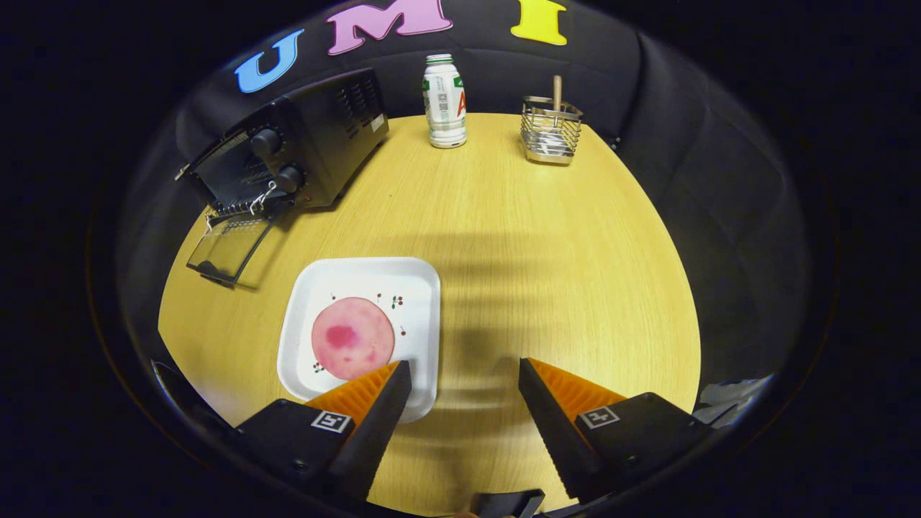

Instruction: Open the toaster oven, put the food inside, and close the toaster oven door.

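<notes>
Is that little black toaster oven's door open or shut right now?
Open. The toaster oven has its glass door swung down flat onto the table, well beyond the gripper, whose fingers stand apart, holding nothing.

Light wood-grain table (504, 237) with a smooth, slightly shiny top. Matt black metal toaster oven (302, 147) with its glass door (229, 248) open. Glossy white square plate (424, 288). Shiny wire metal utensil holder (550, 129). Smooth plastic bottle (444, 101).

The gripper (464, 378) has ridged fingers spread apart over bare table.

claw (464, 374) | wedge-shaped ridged fingers | black mounts | square black-and-white marker on each
</notes>
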Demonstrator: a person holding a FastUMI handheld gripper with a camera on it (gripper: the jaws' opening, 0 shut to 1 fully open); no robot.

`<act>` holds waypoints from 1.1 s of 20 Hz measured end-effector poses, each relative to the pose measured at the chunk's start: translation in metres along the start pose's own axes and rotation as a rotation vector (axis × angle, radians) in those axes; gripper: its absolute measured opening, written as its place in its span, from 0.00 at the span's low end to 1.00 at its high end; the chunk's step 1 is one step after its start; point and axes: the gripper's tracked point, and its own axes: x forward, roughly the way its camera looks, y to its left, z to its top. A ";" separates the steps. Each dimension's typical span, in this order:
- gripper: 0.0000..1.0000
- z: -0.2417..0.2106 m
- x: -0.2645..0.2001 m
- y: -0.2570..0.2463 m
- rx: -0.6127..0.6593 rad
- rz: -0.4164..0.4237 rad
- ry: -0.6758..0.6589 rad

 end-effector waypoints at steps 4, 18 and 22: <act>0.99 0.002 0.015 0.012 -0.029 0.018 0.026; 0.08 -0.008 0.013 0.019 0.137 0.172 0.169; 0.07 -0.013 0.011 0.021 0.175 0.227 0.189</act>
